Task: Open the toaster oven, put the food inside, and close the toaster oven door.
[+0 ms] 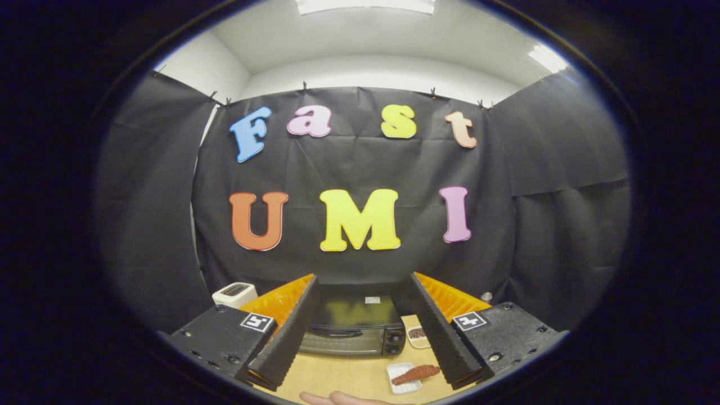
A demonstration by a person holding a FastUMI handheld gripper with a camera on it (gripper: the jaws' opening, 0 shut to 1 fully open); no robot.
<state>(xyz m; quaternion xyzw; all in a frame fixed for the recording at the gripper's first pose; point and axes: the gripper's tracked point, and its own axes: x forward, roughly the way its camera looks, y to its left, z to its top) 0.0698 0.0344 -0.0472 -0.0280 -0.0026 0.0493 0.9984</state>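
My gripper (363, 292) is held high above the table, open, with nothing between its fingers. Below and beyond the fingers stands the black toaster oven (353, 329) with its glass door shut and a handle (335, 333) across the front. Nearer to me, by the right finger, a reddish-brown piece of food (417, 373) lies on a small white dish (400, 378).
A wooden table (343, 379) carries everything. A small dish of dark bits (417, 336) sits right of the oven. A white toaster (234, 293) stands at the back left. A person's hand (343, 399) rests at the table's near edge.
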